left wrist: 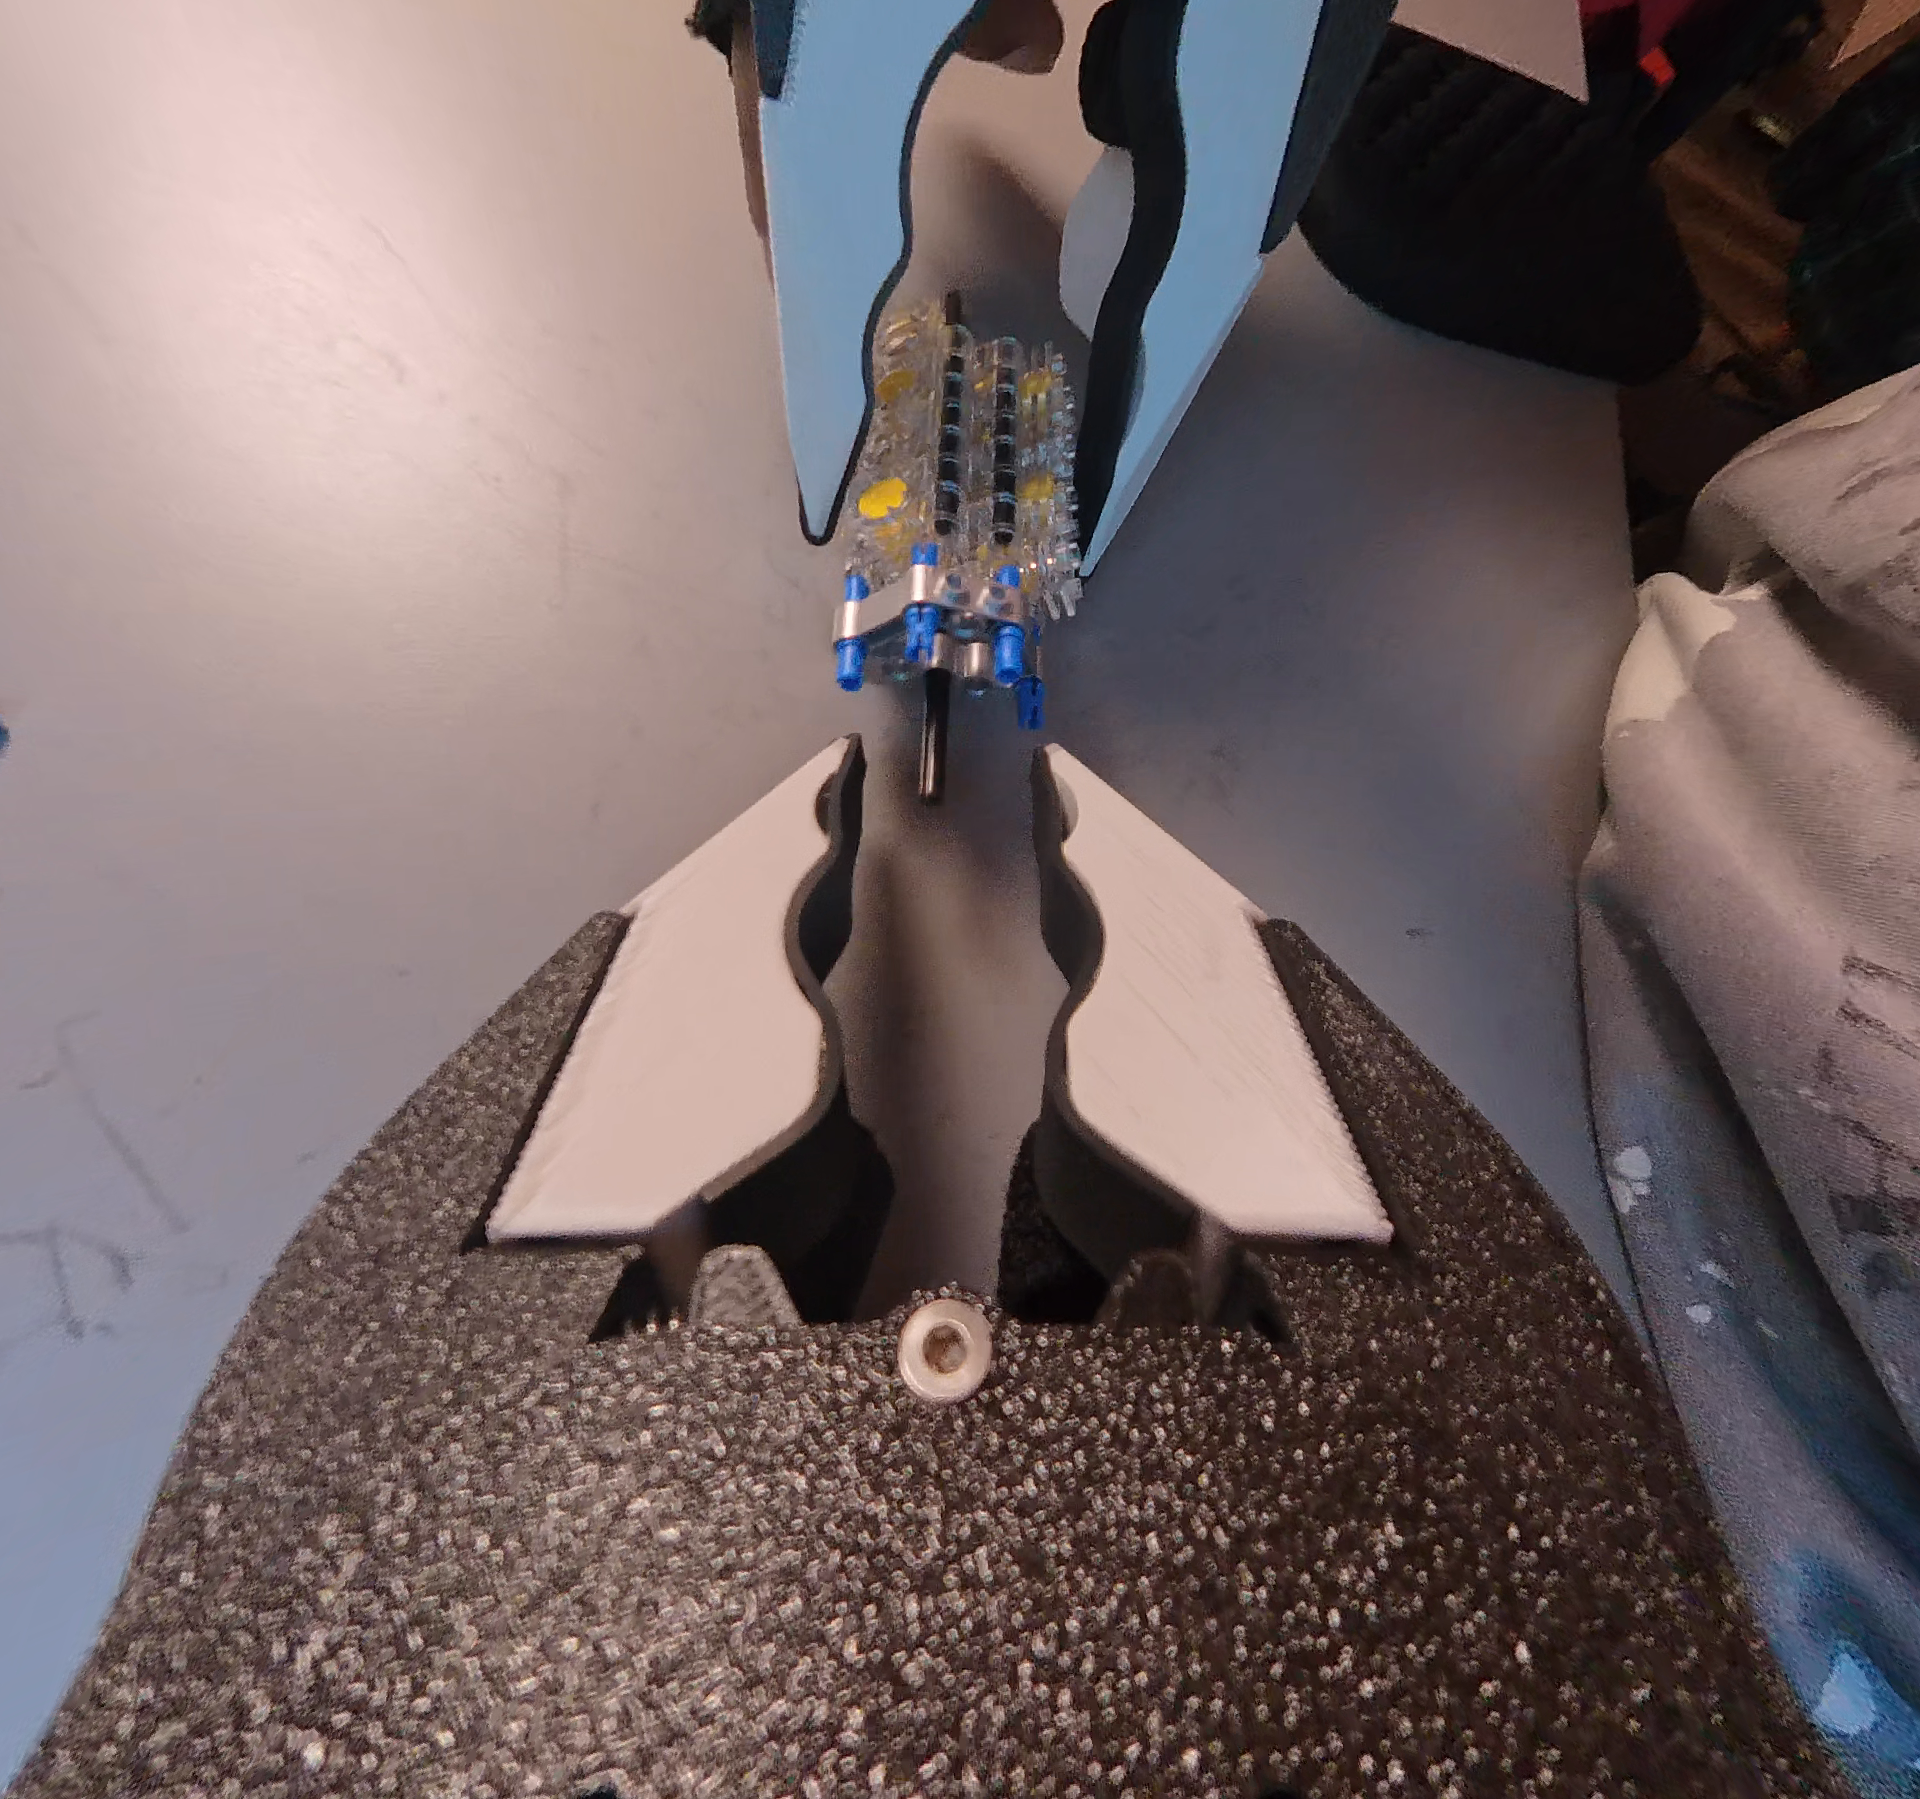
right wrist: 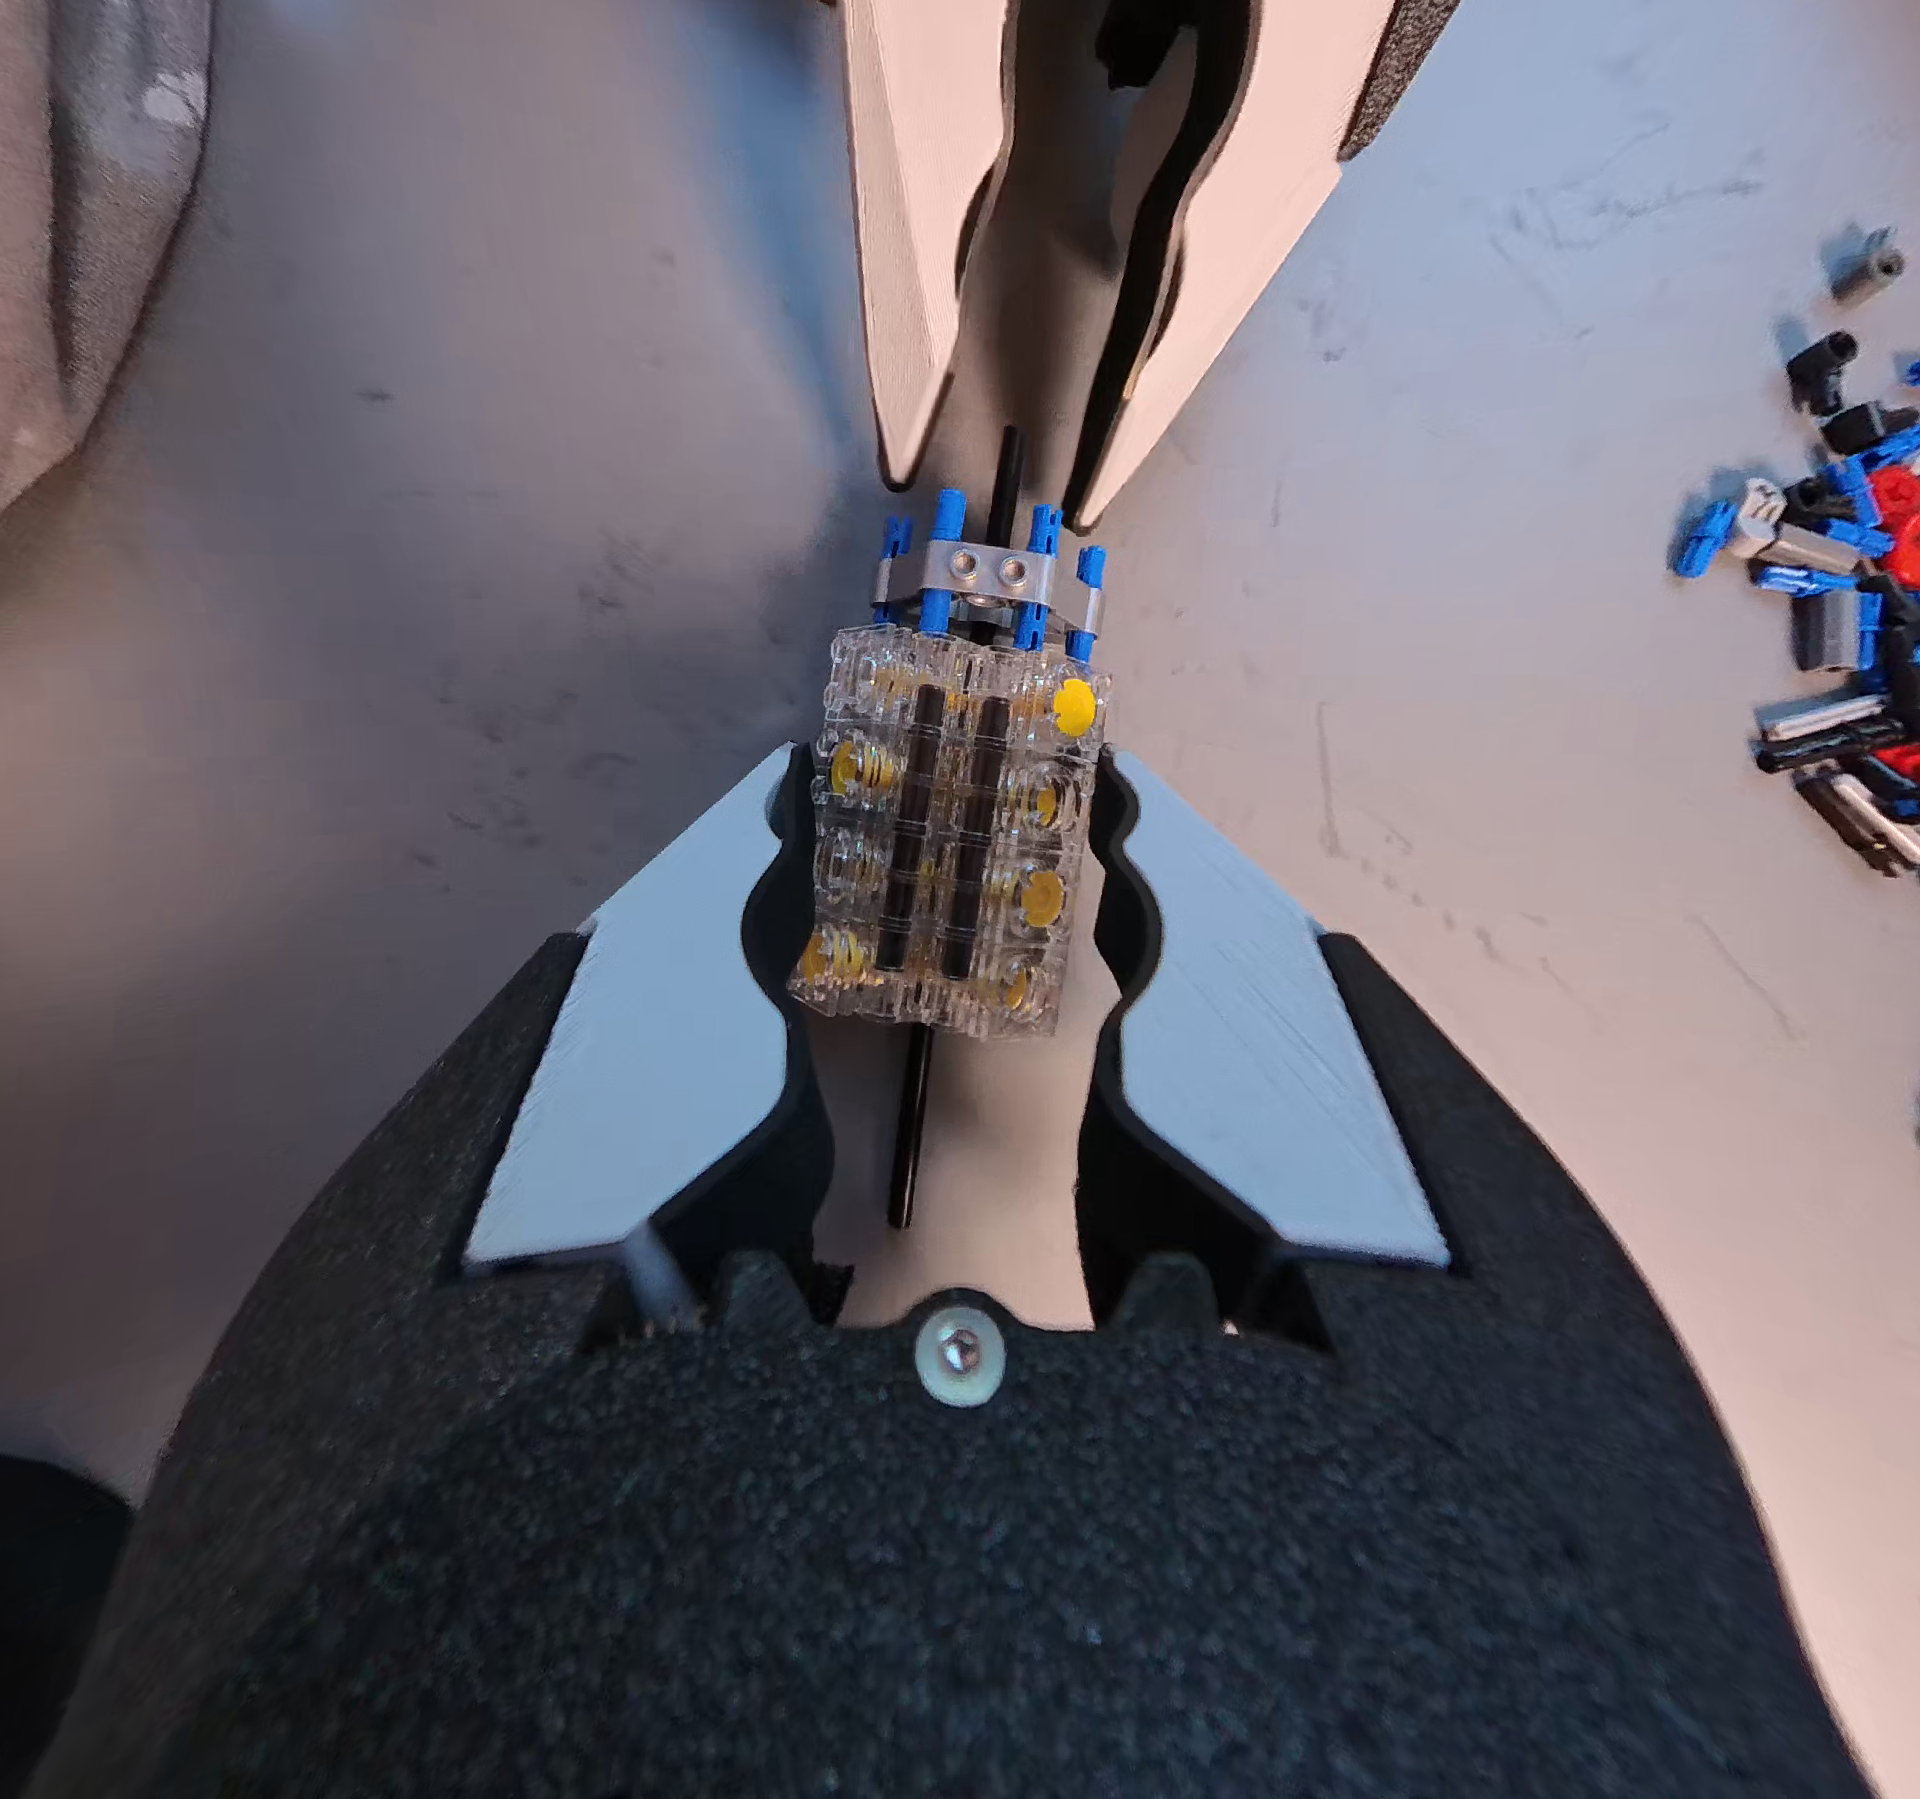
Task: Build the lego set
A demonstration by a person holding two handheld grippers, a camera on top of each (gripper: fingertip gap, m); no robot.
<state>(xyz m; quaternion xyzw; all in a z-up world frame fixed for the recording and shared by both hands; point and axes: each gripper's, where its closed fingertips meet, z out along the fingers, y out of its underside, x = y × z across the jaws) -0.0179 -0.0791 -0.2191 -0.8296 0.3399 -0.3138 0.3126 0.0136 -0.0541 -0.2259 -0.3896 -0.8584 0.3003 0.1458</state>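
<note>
Your right gripper (right wrist: 945, 866) clamped its fingers on the clear brick assembly (right wrist: 951, 856); your left gripper (left wrist: 948, 747) gaped empty beside its black axle (left wrist: 932, 747) above the worktop (left wrist: 364, 399). No writing was legible.

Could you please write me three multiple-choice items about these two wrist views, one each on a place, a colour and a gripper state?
1. Where does the pile of loose building parts lie in the right wrist view?
A. at the right edge of the table
B. between the right gripper's fingers
C. on the grey cloth

2. What colour are the pins on the grey end of the clear brick block?
A. red
B. blue
C. green

3. How does the left gripper stand?
A. shut on the block
B. shut on the pile
C. open, with the block's black axle just ahead of its tips

Answers: 1 A, the pile sits on the table at the picture's right edge. 2 B, the pins show bright blue. 3 C, a gap shows between its fingers, while the right gripper grips the block.
</note>
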